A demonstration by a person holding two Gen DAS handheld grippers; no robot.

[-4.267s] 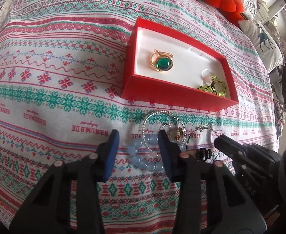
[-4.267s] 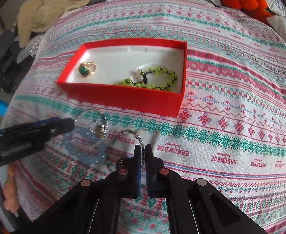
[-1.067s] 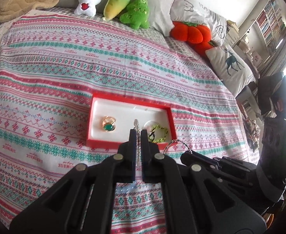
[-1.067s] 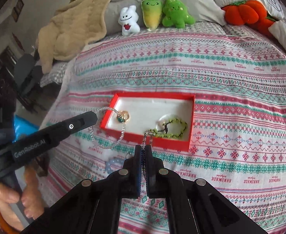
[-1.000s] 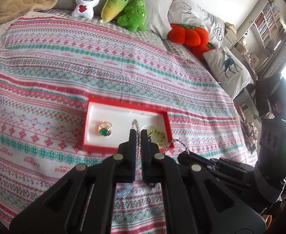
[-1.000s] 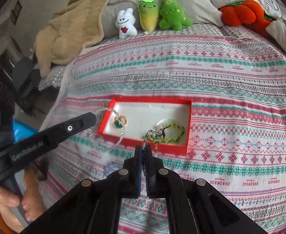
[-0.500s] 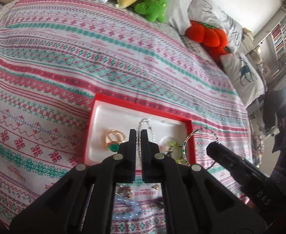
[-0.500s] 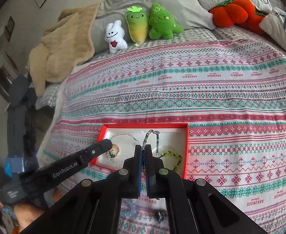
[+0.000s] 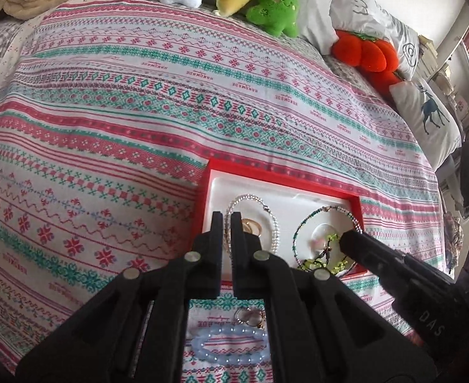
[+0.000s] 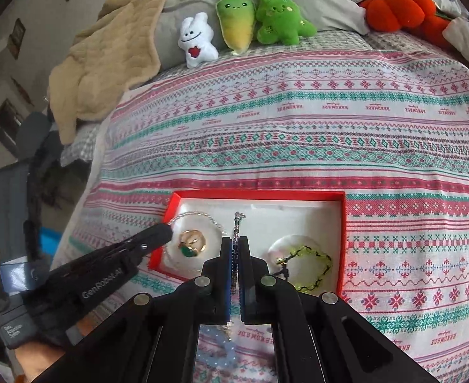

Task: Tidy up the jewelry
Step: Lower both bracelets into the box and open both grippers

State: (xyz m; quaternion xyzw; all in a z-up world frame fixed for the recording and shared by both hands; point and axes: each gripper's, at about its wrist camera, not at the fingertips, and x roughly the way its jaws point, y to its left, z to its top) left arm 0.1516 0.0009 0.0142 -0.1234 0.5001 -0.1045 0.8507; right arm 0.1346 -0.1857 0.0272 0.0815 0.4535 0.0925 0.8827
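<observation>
A red box (image 9: 279, 172) (image 10: 260, 195) with a white lining lies on the patterned bedspread. My left gripper (image 9: 227, 220) is shut on a silver bead bracelet (image 9: 274, 220) and holds it over the box's left half, above a gold ring with a green stone (image 10: 192, 242). My right gripper (image 10: 236, 245) (image 9: 346, 239) is shut on a dark green bead bracelet (image 9: 307, 223) over the box's right half, above a yellow-green bracelet (image 10: 311, 266). A pale blue bead bracelet (image 9: 231, 344) and a small gold ring (image 9: 250, 316) lie on the bedspread in front of the box.
Plush toys (image 10: 237, 22) and an orange pumpkin cushion (image 10: 403, 9) line the head of the bed. A beige blanket (image 10: 106, 63) lies at the back left. A deer-print pillow (image 9: 426, 118) is at the right edge.
Both grippers have moved forward and down, so each bracelet now hangs lower over the white lining of the box. Both stay shut.
</observation>
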